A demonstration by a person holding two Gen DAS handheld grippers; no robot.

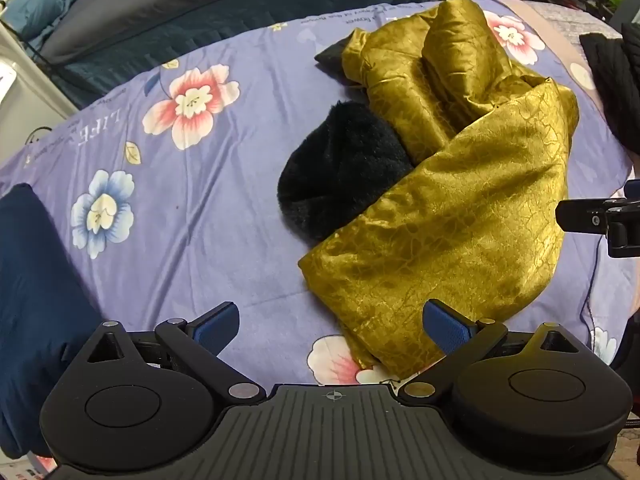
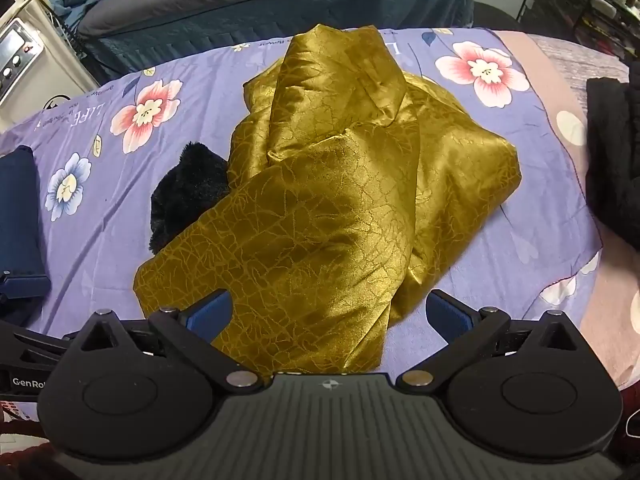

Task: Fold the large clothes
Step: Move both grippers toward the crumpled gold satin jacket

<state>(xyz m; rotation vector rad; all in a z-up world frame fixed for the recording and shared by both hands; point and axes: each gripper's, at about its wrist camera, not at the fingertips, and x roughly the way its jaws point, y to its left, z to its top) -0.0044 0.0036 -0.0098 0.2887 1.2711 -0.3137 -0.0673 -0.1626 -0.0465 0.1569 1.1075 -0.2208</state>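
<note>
A crumpled gold satin garment (image 1: 452, 208) lies in a heap on a purple floral bedsheet (image 1: 200, 200); it fills the middle of the right wrist view (image 2: 328, 208). A black furry piece (image 1: 340, 168) pokes out from under its left side, also in the right wrist view (image 2: 184, 196). My left gripper (image 1: 334, 326) is open and empty, just short of the garment's near corner. My right gripper (image 2: 330, 314) is open, its jaws standing on either side of the garment's near edge without closing on it.
A folded navy garment (image 1: 36, 280) lies at the sheet's left (image 2: 18, 208). A black knitted garment (image 1: 616, 80) lies at the right (image 2: 612, 168). Another bed (image 2: 240, 4) with dark bedding stands behind. A white appliance (image 2: 24, 64) is far left.
</note>
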